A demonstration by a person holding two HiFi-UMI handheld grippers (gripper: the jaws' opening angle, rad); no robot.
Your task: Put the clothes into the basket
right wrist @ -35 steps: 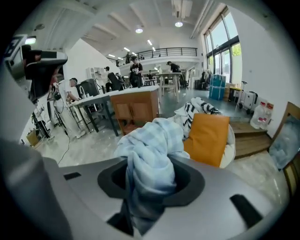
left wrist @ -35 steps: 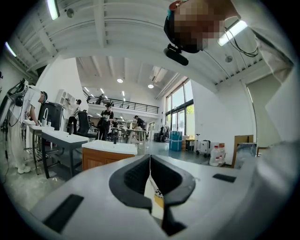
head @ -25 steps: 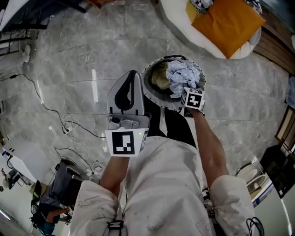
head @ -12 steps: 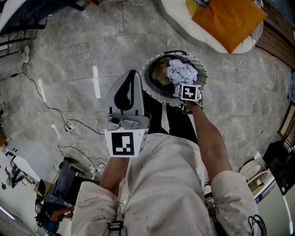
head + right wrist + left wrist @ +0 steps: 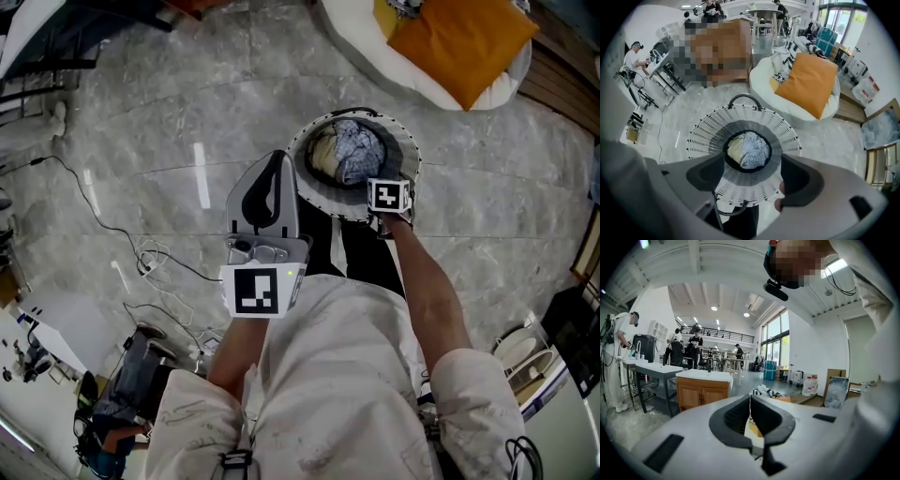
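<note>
A round white slatted basket (image 5: 405,159) (image 5: 705,126) stands on the marble floor in front of my feet. Inside it a blue-and-white patterned cloth (image 5: 357,150) (image 5: 752,151) lies next to a pale yellowish garment (image 5: 324,157) (image 5: 734,149). My right gripper (image 5: 753,163) points straight down over the basket's near side. Its jaws have just been opening, they stand wide apart and nothing is between them. In the head view only its marker cube (image 5: 390,195) shows. My left gripper (image 5: 273,157) (image 5: 750,401) hovers left of the basket, shut and empty.
A white beanbag (image 5: 375,56) with an orange cushion (image 5: 459,42) lies beyond the basket. Cables (image 5: 141,253) trail over the floor at the left. In the left gripper view there is a wooden cabinet (image 5: 701,392) and people stand at tables further back.
The blue-and-white cloth, bunched high at the right gripper's jaws over the basket, has dropped down into the basket. The right gripper sank a little. The left gripper hardly moved.
</note>
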